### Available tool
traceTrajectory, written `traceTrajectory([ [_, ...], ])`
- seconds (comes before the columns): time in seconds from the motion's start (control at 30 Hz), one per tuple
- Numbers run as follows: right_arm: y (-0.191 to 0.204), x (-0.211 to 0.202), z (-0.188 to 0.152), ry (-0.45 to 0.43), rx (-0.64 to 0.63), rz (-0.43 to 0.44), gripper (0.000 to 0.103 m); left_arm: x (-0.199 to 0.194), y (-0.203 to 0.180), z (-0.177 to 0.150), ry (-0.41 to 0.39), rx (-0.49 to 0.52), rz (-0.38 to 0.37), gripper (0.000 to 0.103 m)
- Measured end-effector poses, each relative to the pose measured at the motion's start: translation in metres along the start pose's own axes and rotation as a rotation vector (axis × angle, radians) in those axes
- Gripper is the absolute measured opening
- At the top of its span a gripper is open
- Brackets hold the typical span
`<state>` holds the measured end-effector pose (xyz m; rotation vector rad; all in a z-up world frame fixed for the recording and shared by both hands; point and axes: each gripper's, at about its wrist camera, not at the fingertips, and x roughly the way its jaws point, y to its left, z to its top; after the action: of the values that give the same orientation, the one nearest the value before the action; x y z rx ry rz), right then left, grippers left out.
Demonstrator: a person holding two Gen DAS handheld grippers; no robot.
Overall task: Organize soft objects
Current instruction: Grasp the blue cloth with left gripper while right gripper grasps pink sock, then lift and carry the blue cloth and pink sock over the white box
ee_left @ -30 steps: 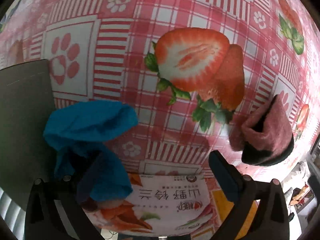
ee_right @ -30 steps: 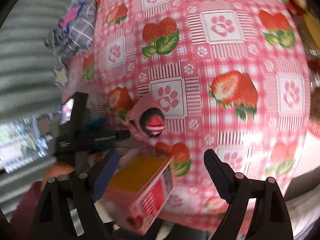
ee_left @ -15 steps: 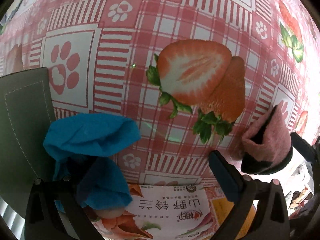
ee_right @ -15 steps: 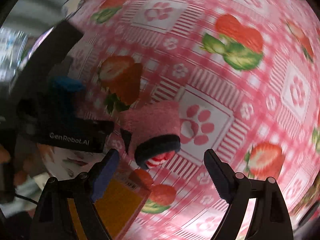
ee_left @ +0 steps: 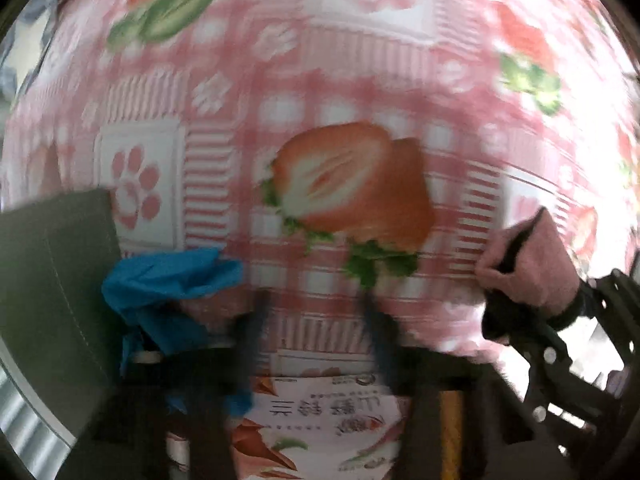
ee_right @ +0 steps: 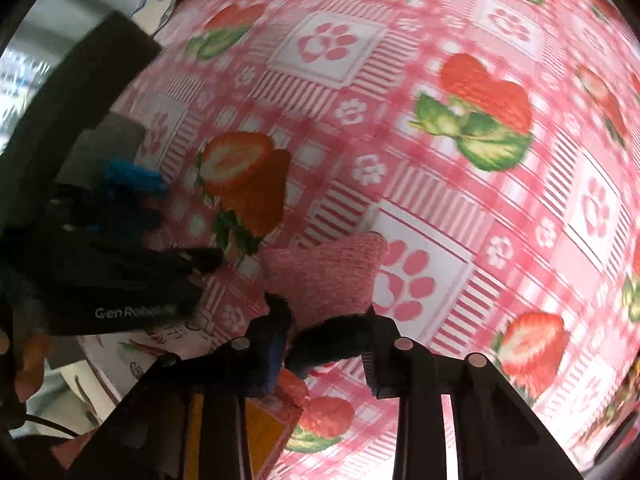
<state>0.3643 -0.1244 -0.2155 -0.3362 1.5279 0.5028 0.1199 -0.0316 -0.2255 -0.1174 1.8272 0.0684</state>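
A desk (ee_right: 460, 20) is being covered by a pink checked cloth printed with strawberries and paw marks, and it is filling both wrist views. A dark grey mat (ee_left: 48, 288) is being seen at the left edge of the left wrist view, lying flat on the cloth. A printed snack packet (ee_left: 320, 420) is lying at the near edge, below the fingers.

A pink sock (ee_right: 324, 276) with a dark cuff is being held at that cuff by the right hand-held gripper (ee_right: 324, 344), whose jaws have just been closing and are now being pressed on the cuff from either side. The sock's pink body is lying on the cloth beside a paw-print square, while the cuff is bunched between the pads. In the left wrist view the same sock (ee_left: 528, 268) is being shown at the right edge, with the right tool's dark frame just beneath it.

A crumpled blue cloth (ee_left: 168, 280) is lying at the edge of the grey mat, partly on it, to the left of the left hand-held gripper (ee_left: 316, 320). That gripper's jaws have just been closing too and are being shown much nearer together, though a gap is being left between the blurred fingers (ee_left: 256, 320); only the patterned cloth is being seen in that gap, and the blue cloth is lying outside the left finger.
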Motion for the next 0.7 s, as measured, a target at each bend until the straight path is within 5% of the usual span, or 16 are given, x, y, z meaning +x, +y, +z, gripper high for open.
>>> traceTrajectory([
  [0.13,-0.014,-0.013,-0.005,-0.010,0.081,0.028,0.034,-0.014,-0.013,-0.003,-0.057,0.040,0.011,0.006],
  [0.23,-0.028,-0.023,-0.007,-0.022,0.119,0.053,0.034,-0.030,-0.019,-0.006,-0.146,0.062,0.180,0.016],
  [0.3,-0.033,-0.029,-0.007,-0.025,0.128,0.053,0.034,-0.031,-0.011,-0.002,-0.133,0.027,0.258,0.081],
  [0.33,-0.034,-0.030,-0.008,-0.026,0.131,0.056,0.034,-0.029,-0.005,0.000,-0.118,0.001,0.264,0.089],
  [0.7,-0.026,-0.035,-0.015,-0.022,0.133,0.100,0.034,0.007,0.040,0.001,0.103,-0.297,0.185,0.090],
])
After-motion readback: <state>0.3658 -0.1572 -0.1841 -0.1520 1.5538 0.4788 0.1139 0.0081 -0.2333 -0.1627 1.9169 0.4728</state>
